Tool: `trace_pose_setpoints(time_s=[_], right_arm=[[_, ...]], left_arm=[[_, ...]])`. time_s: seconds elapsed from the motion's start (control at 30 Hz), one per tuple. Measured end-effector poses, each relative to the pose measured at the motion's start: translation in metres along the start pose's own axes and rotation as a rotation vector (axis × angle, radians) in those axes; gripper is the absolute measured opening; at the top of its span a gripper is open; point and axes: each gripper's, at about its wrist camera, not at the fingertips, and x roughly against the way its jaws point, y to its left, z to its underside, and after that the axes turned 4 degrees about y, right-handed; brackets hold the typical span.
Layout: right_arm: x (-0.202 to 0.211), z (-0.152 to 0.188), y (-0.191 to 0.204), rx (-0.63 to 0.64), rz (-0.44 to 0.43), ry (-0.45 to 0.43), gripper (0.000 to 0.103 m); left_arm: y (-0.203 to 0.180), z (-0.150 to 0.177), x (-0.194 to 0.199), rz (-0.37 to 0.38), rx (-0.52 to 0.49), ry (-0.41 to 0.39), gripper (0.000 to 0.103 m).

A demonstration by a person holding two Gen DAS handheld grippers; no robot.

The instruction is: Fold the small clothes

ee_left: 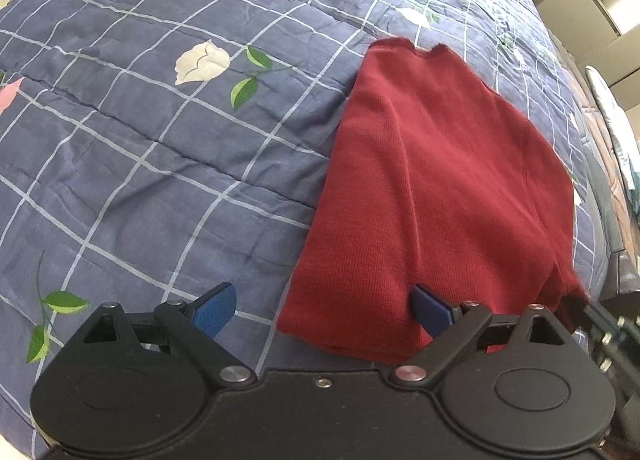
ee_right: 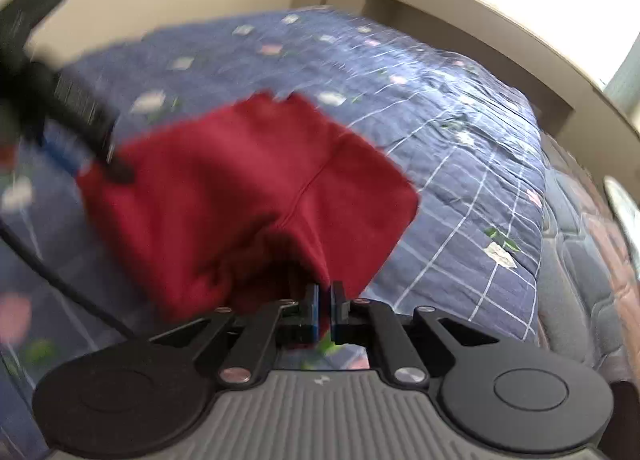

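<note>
A small dark red knit garment (ee_left: 436, 187) lies folded on the blue checked quilt (ee_left: 160, 139). My left gripper (ee_left: 324, 310) is open at the garment's near left corner; its right finger (ee_left: 430, 306) rests on the cloth and its left finger (ee_left: 214, 310) is over the quilt. My right gripper (ee_right: 323, 310) is shut on the near edge of the red garment (ee_right: 248, 179) and lifts it slightly. The left gripper (ee_right: 52, 99) shows blurred at the garment's far left corner in the right wrist view.
The quilt (ee_right: 460, 163) covers a bed with a floral print. The bed's right edge and a grey mattress side (ee_right: 576, 280) lie to the right. A beige wall and a window ledge (ee_right: 480, 15) stand behind the bed.
</note>
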Motion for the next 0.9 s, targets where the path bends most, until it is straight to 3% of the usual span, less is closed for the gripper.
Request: trace_pose_setpoints(time_s=[0.1, 0.23, 0.43, 0.5, 0.53, 0.73, 0.9], right_arm=[[-0.007, 0.007, 0.004, 0.005, 0.004, 0.032, 0.006], [-0.009, 0.002, 0.002, -0.091, -0.010, 0.074, 0.012], [0.009, 0.011, -0.026, -0.373, 0.005, 0.119, 0.062], [0.015, 0.007, -0.035, -0.467, 0.050, 0.094, 0.097], [0.017, 0.005, -0.038, -0.505, 0.070, 0.073, 0.102], [-0.002, -0.012, -0.051, -0.622, 0.119, 0.059, 0.103], [-0.019, -0.014, -0.054, -0.752, 0.088, 0.077, 0.103]], left_arm=[[0.002, 0.001, 0.002, 0.008, 0.001, -0.006, 0.095], [0.002, -0.001, 0.001, 0.015, -0.018, 0.008, 0.095], [-0.001, -0.005, 0.001, 0.015, -0.065, 0.042, 0.098], [-0.002, -0.005, 0.001, 0.022, -0.087, 0.046, 0.099], [-0.003, -0.004, 0.001, 0.024, -0.098, 0.049, 0.099], [-0.006, 0.000, -0.002, 0.043, -0.135, 0.072, 0.101], [-0.008, 0.000, 0.001, 0.047, -0.121, 0.066, 0.102]])
